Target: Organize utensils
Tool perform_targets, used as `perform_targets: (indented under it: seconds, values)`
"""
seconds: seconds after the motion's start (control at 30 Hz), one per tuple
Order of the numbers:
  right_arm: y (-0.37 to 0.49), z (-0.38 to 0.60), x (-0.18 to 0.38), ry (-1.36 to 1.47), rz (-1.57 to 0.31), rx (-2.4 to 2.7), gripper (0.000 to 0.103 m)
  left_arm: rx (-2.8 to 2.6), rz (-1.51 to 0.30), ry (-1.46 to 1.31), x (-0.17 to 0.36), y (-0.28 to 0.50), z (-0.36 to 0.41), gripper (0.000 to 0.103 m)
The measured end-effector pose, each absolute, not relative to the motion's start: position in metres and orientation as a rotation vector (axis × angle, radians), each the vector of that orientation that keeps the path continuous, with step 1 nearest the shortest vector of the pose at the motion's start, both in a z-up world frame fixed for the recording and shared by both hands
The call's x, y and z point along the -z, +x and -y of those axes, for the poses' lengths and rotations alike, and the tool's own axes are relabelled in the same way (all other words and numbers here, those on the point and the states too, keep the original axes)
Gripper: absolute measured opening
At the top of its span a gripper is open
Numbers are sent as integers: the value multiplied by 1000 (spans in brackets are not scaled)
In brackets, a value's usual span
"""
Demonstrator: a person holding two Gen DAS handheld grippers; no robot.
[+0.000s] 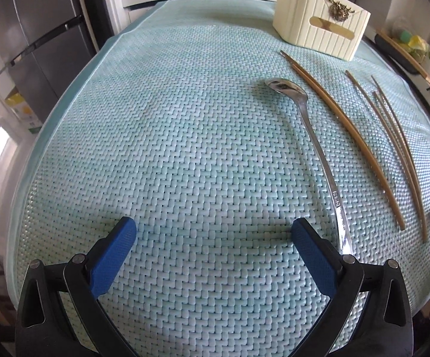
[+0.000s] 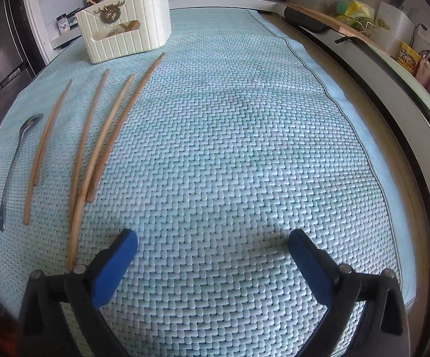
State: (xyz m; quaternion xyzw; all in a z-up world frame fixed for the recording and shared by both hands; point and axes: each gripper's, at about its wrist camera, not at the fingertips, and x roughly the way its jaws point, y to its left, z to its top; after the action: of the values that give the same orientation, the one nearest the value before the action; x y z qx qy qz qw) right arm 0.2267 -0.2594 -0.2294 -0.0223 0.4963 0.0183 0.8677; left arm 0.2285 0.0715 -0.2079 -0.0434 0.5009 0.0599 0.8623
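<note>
Both grippers, left gripper (image 1: 213, 232) and right gripper (image 2: 213, 242), spread wide, grasping nothing. Spoon (image 1: 310, 136) and chopsticks (image 2: 95, 136) loose on mat (image 1: 185, 148); holder (image 1: 319, 26) upper right. Best pinched mid-handle, one at a time.

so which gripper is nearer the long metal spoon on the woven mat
Left. The long metal spoon has its handle end right beside the left gripper; from the right gripper it lies far left, beyond the wooden chopsticks.
</note>
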Motion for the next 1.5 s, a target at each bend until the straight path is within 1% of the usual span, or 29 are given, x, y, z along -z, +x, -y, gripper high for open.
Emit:
perform_targets:
  seconds: [0.3, 0.4, 0.5, 0.6, 0.67, 0.73, 0.77, 0.83, 0.97, 1.0, 1.27, 1.33, 1.37, 1.43, 1.5]
  values:
    - [223, 263, 226, -54, -1014, -30, 102, -151, -993, -103, 197, 219, -78, 102]
    - [219, 268, 210, 20, -927, -35, 102, -131, -937, -123, 182, 222, -79, 102]
    - [228, 269, 200, 47, -886, -60, 101, -101, -928, -144, 173, 237, -76, 102]
    - [243, 262, 199, 43, -885, -93, 83, -52, -925, -181, 169, 257, -69, 102]
    - [255, 259, 200, 56, -890, -118, 79, -15, -930, -190, 167, 272, -62, 102]
    - [268, 255, 199, 58, -889, -147, 67, 6, -935, -170, 166, 288, -52, 102]
    - [275, 251, 198, 51, -889, -162, 65, 4, -940, -154, 167, 296, -48, 102]
    - [290, 243, 196, 35, -883, -194, 52, -2, -949, -136, 169, 309, -44, 102]
    - [324, 226, 195, 9, -899, -248, 43, -15, -988, -134, 179, 330, -44, 102]
    - [334, 222, 196, 8, -912, -266, 37, -18, -994, -134, 181, 333, -44, 102]
    - [392, 190, 208, -23, -1000, -298, 36, -29, -1041, -120, 194, 347, -46, 102]
    - [400, 185, 215, -51, -1035, -279, 25, -31, -1056, -100, 199, 351, -46, 102]
    - [402, 182, 214, -71, -1024, -270, 22, -34, -1055, -73, 200, 352, -44, 102]
    - [405, 179, 215, -110, -1044, -261, 13, -33, -1062, -30, 202, 354, -41, 102]
    - [410, 180, 213, -120, -1062, -267, 10, -23, -1059, -31, 202, 355, -46, 102]
